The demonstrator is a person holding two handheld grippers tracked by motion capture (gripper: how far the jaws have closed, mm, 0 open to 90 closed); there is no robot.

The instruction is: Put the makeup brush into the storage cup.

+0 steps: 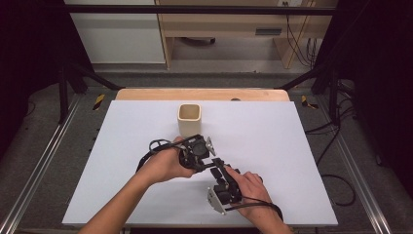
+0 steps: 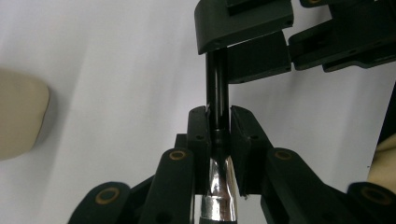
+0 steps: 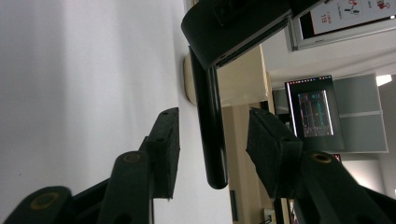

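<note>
From above, your two hands meet at six o'clock of the beige cup, whose inside looks bare, but what you grip is lost among the black parts. Your left gripper view shows it: the left gripper clamped tight on a black pen with a silver band. In your right gripper view, the right gripper gapes wide, the pen's free end hanging untouched between its jaws.

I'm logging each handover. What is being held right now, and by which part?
The left gripper is shut on a black pen, near its silver end. The open right gripper straddles its other end.
</note>
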